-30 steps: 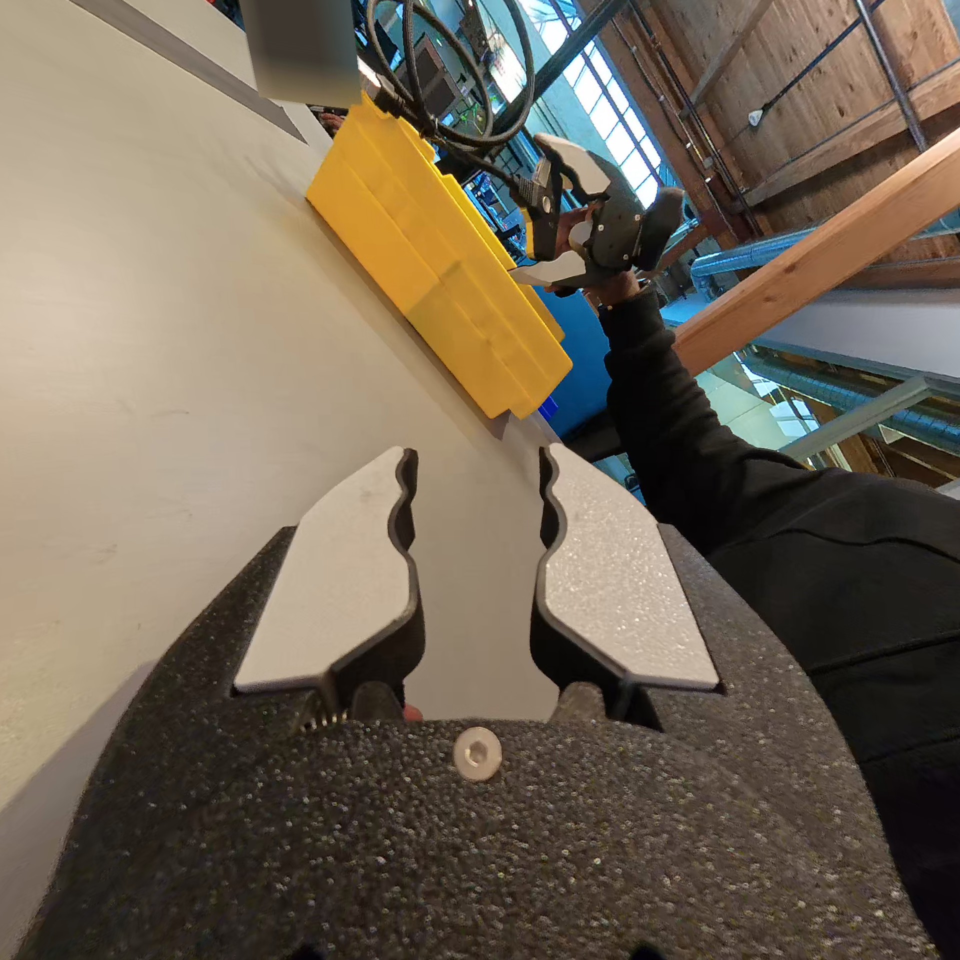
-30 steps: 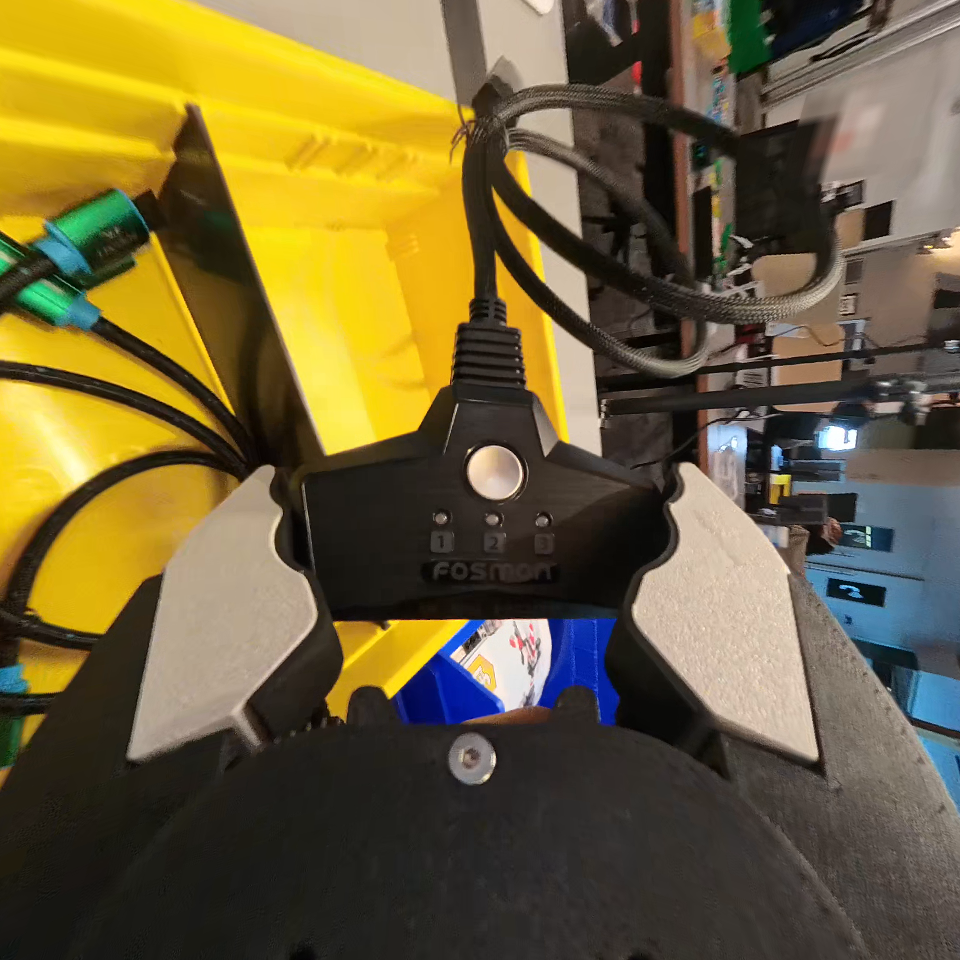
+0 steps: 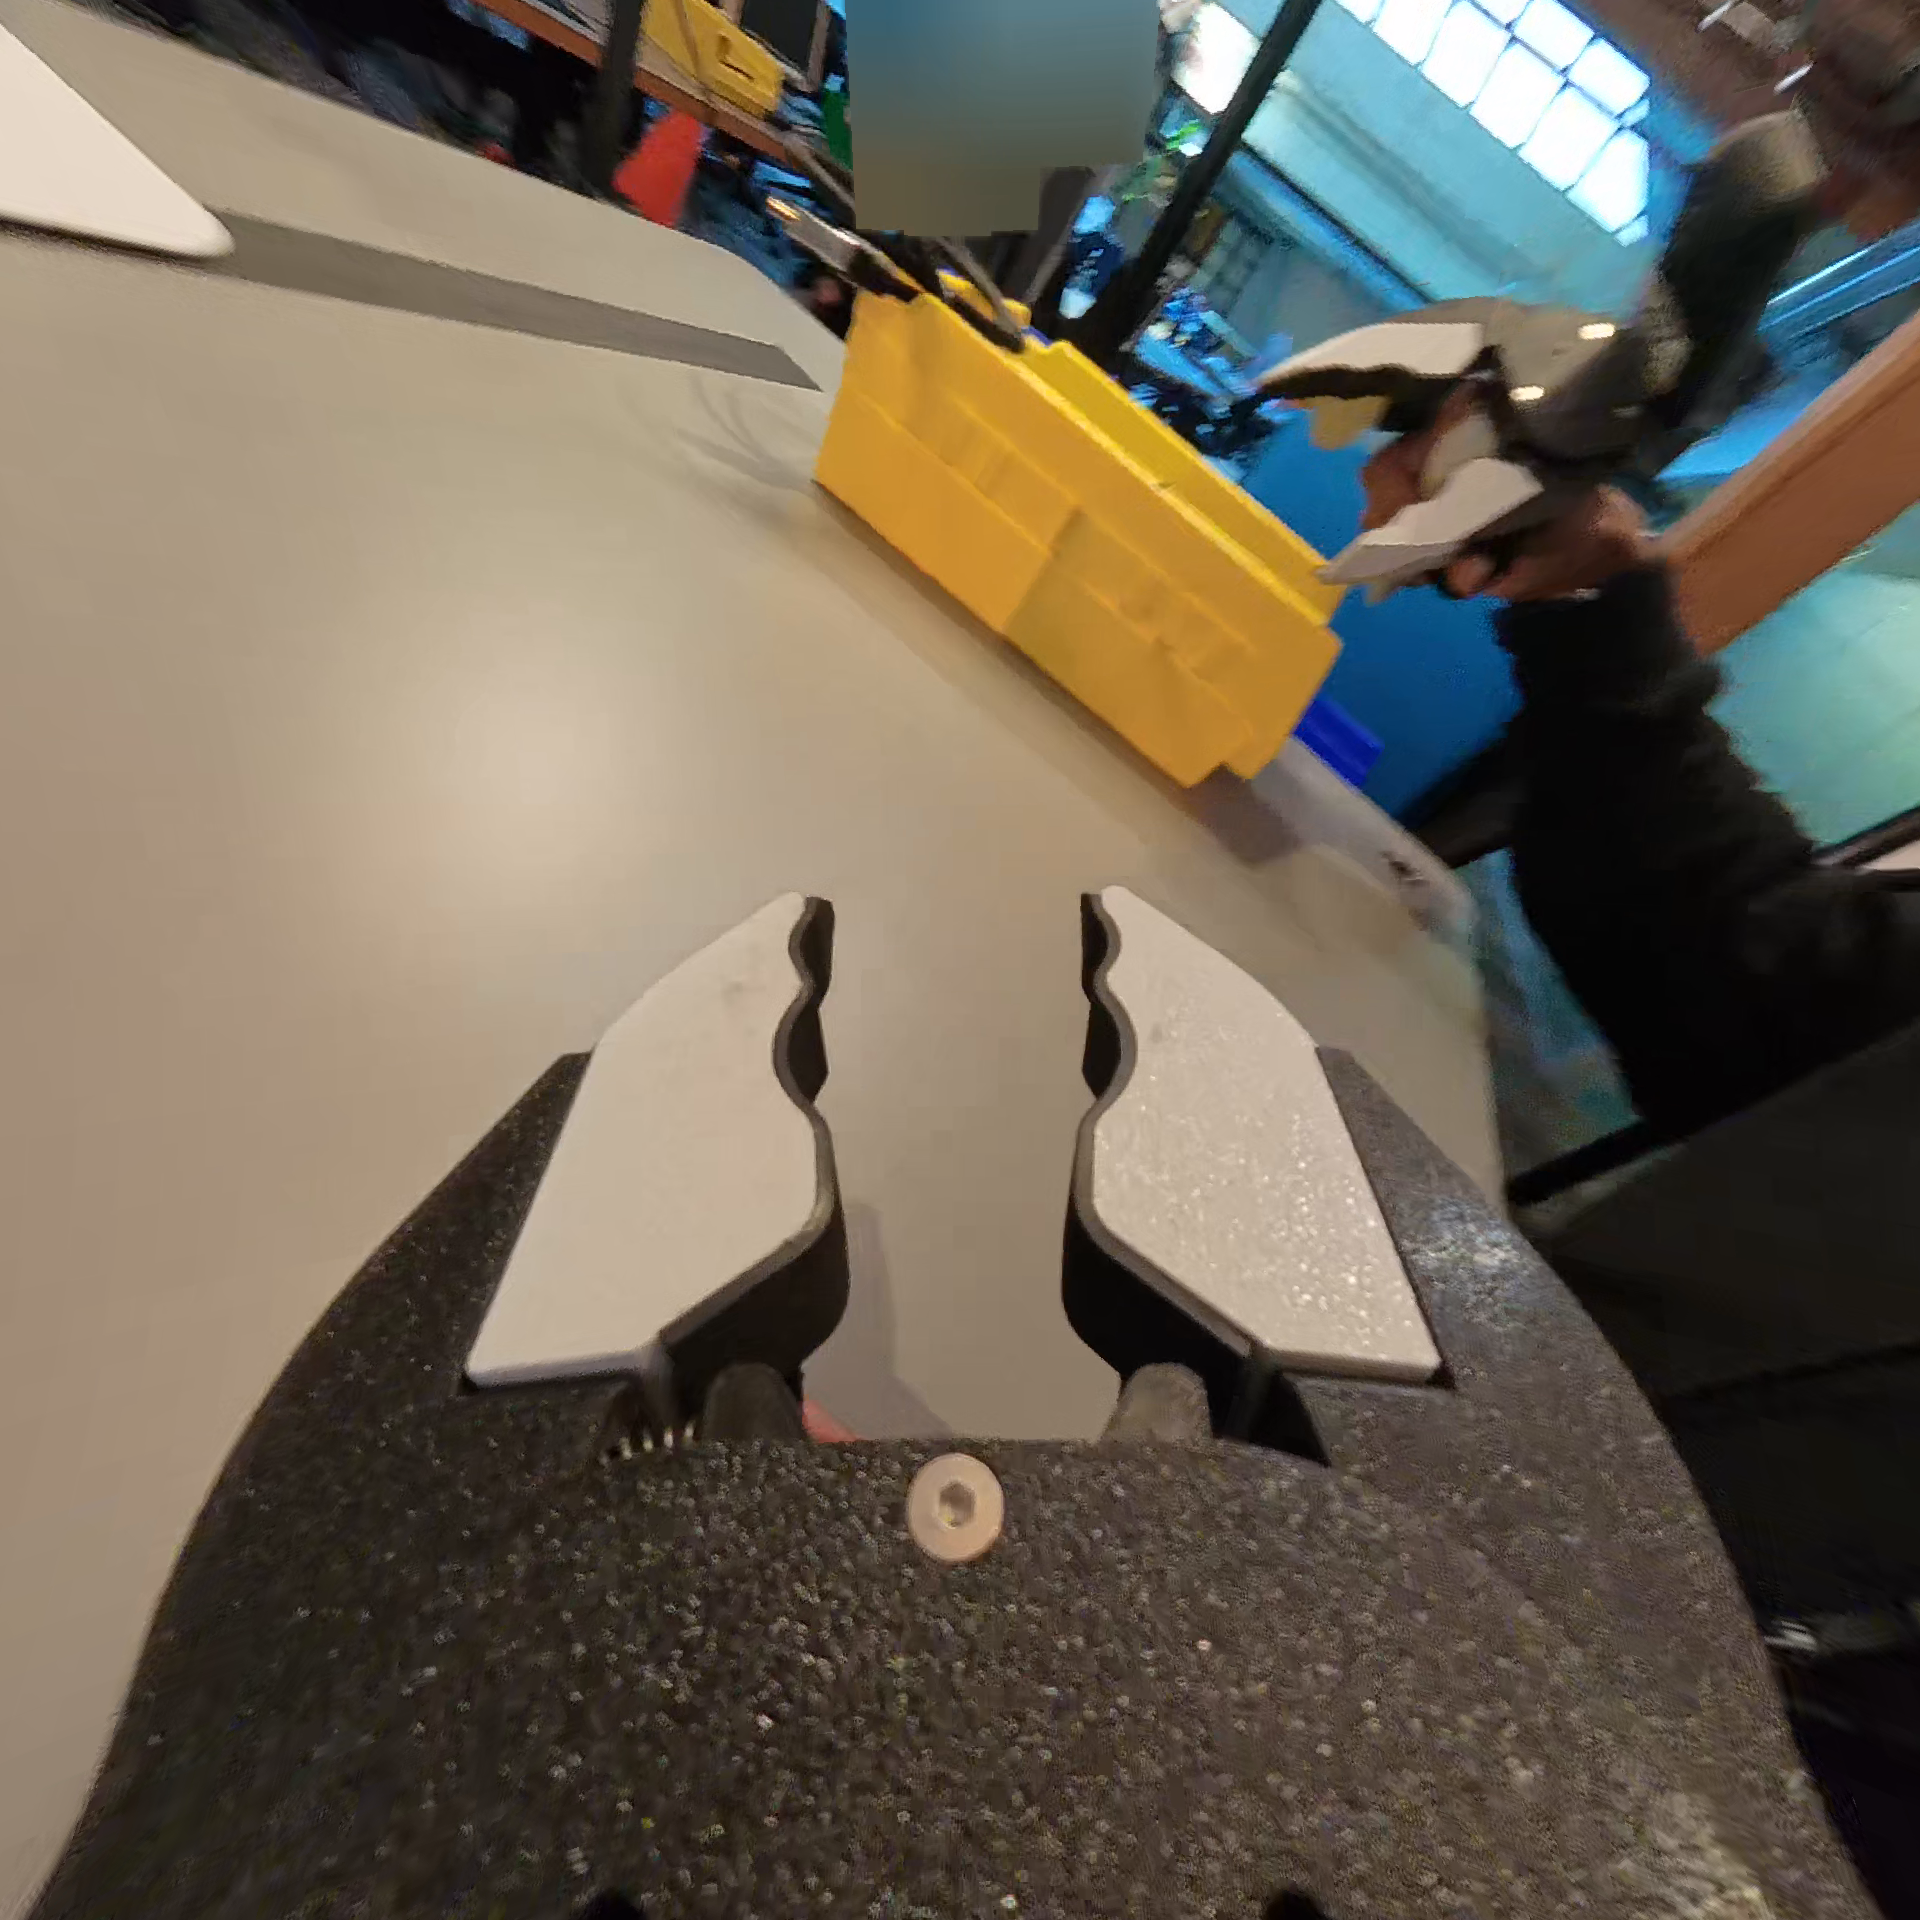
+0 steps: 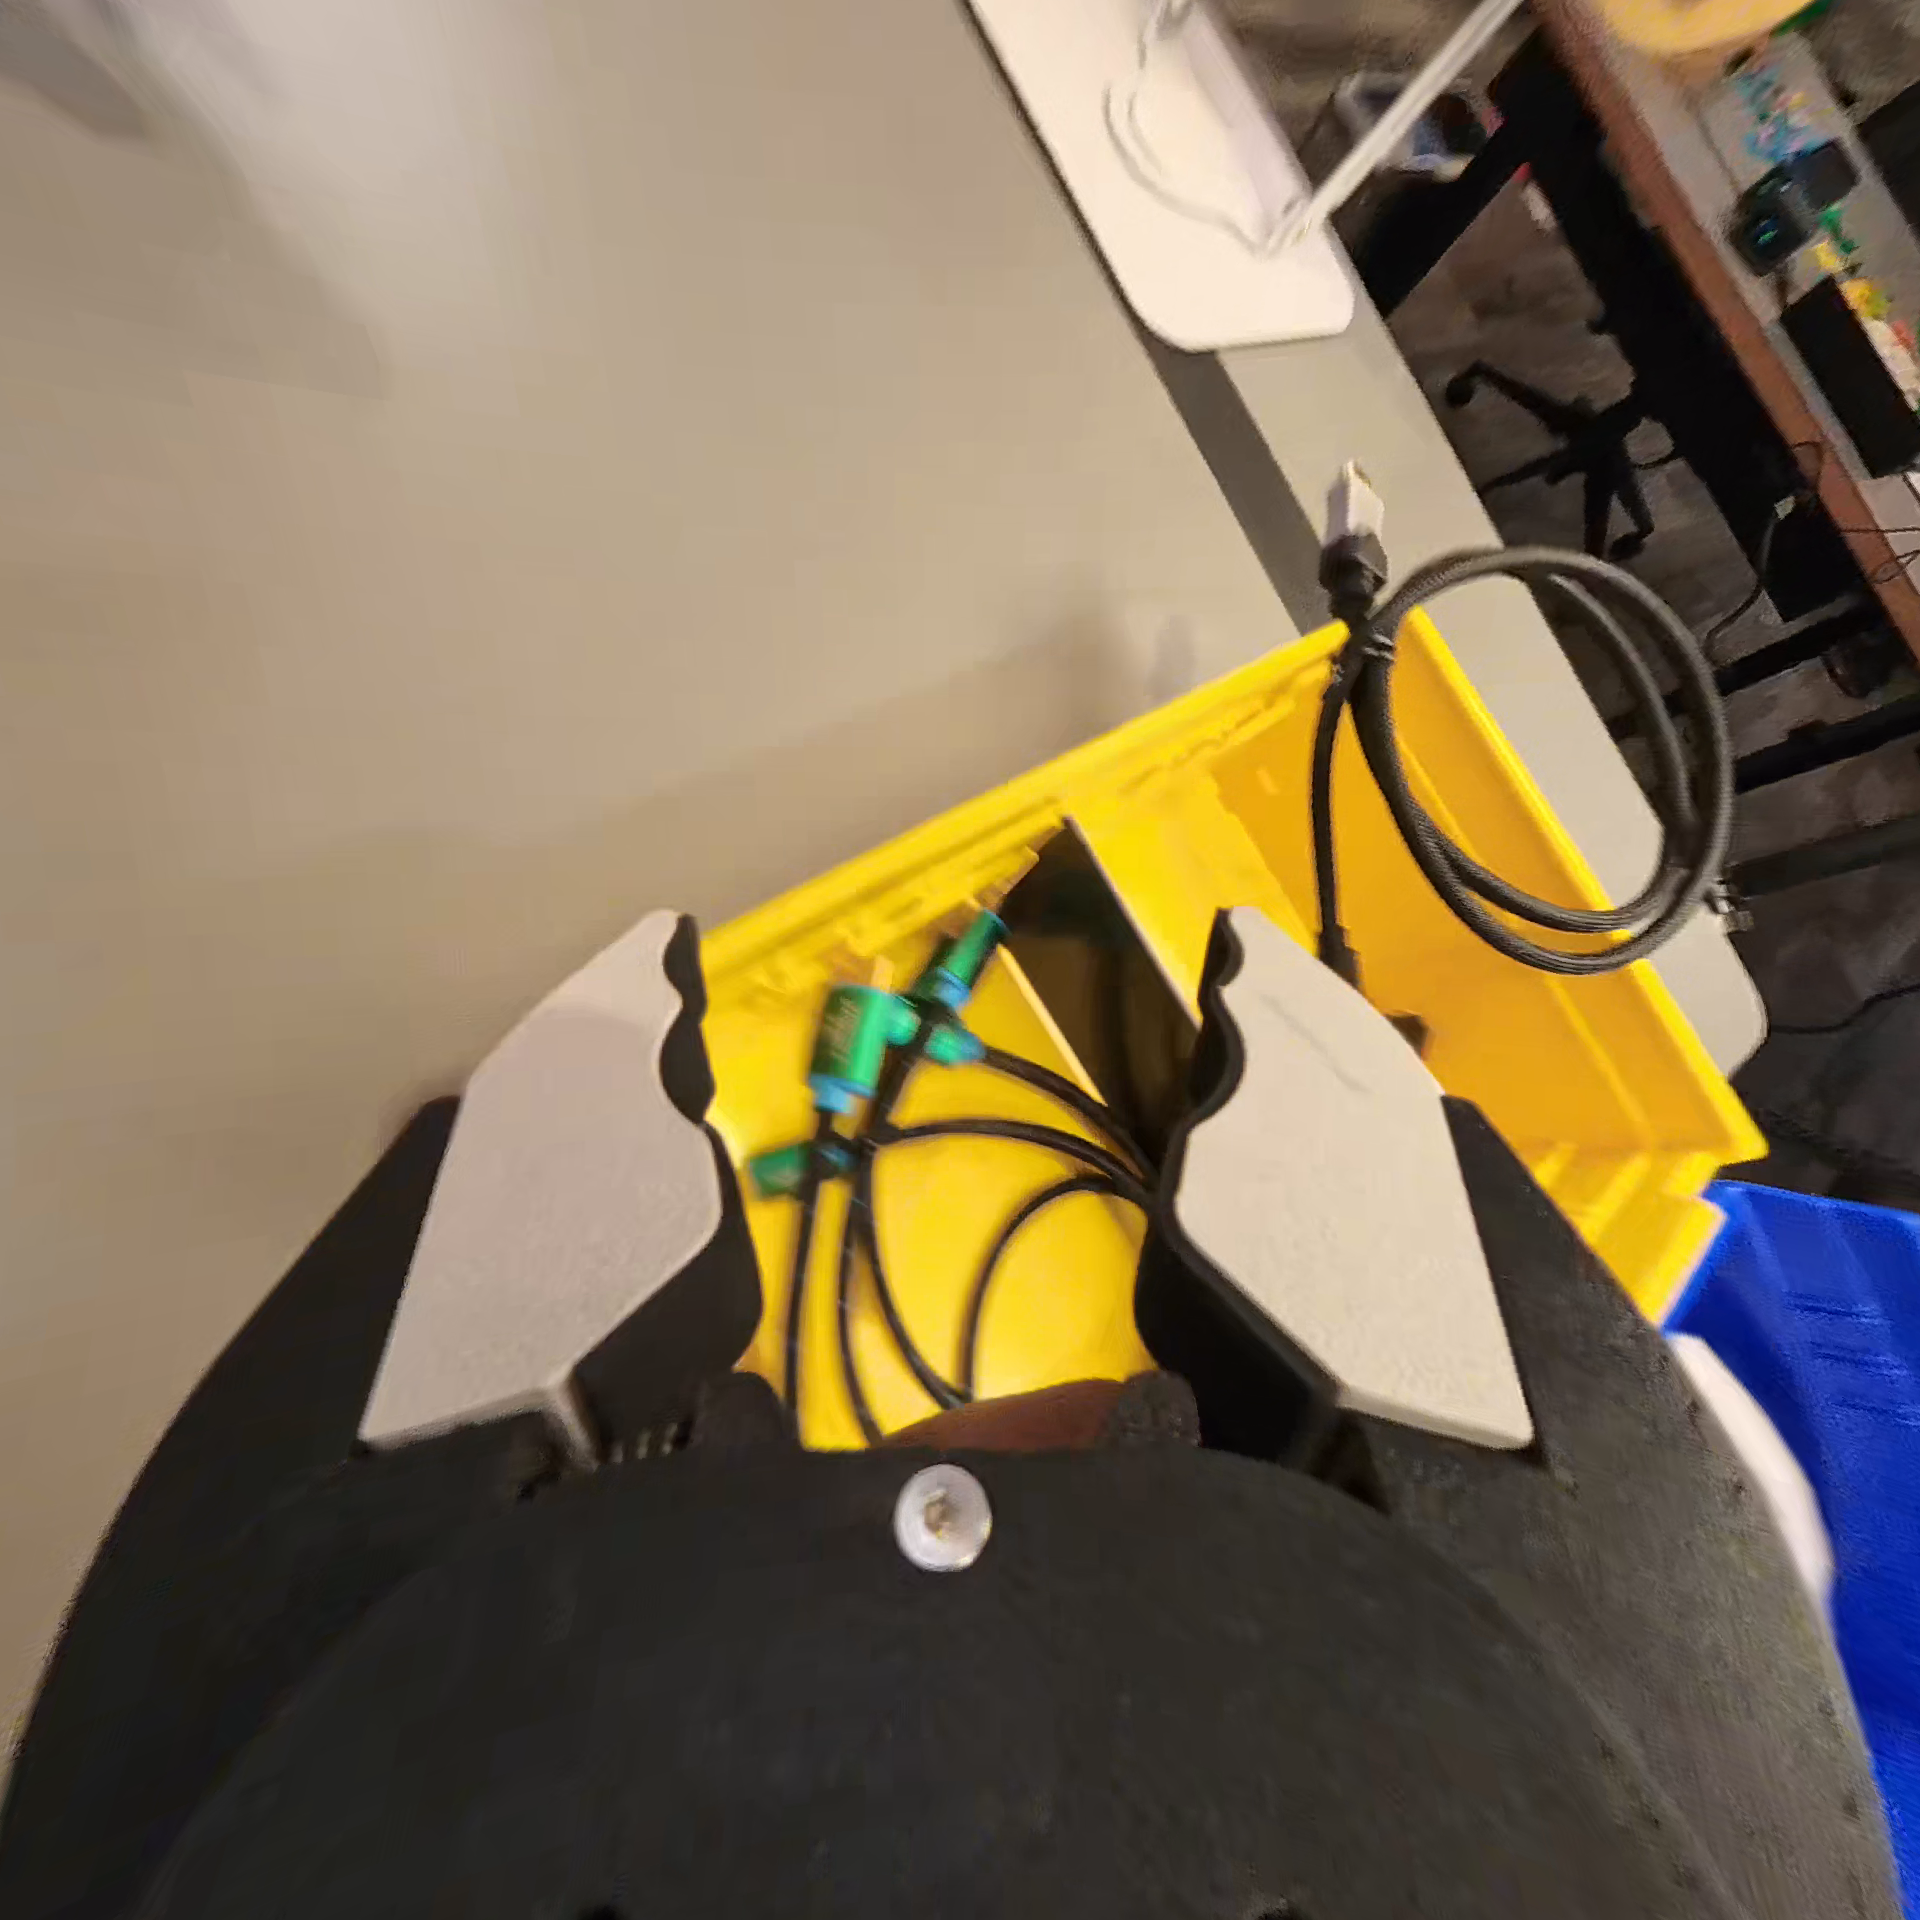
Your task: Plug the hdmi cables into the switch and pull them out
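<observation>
— Left tongs?
— Spread, empty, low over the tabletop, well short of the yellow bin.
— Inside the bin?
— Green-ended cables in the left compartment. Right tongs spread above, empty. Braided cable draped over the far wall. Switch hidden.
— Step?
— Between grasps, seemingly. Next: dip in, pinch one green plug squarely.

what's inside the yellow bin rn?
The yellow bin holds thin black cables with green plugs left of a dark divider; a braided cable coil hangs over its right wall. The switch isn't visible; the right tongs cover part.
</observation>
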